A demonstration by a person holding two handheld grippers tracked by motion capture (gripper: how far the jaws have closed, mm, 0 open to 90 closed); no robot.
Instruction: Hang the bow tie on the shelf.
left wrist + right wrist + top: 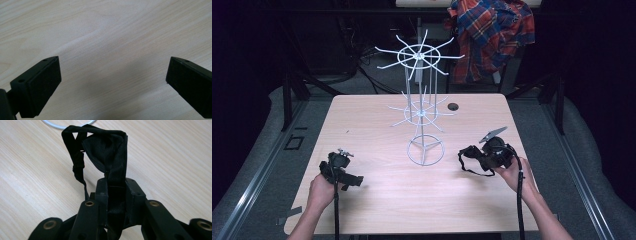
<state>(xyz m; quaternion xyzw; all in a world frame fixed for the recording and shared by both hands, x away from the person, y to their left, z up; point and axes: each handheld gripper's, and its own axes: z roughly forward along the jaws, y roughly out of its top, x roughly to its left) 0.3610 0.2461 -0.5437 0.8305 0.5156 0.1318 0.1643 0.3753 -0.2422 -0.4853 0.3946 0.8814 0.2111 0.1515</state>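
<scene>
At lower right of the high view, black strap (110,150) held clamped in the right gripper (116,187), just beside the white wire rack (422,95) at centre of the surface (362,125), left gripper (112,75) held wide apart at lower left, nothing between.

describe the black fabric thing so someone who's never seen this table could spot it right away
On the pale wooden table, look right of the white wire rack to the right gripper. Its jaws are shut on a black fabric piece with a thin looped strap, the one soft thing on the table.
</scene>
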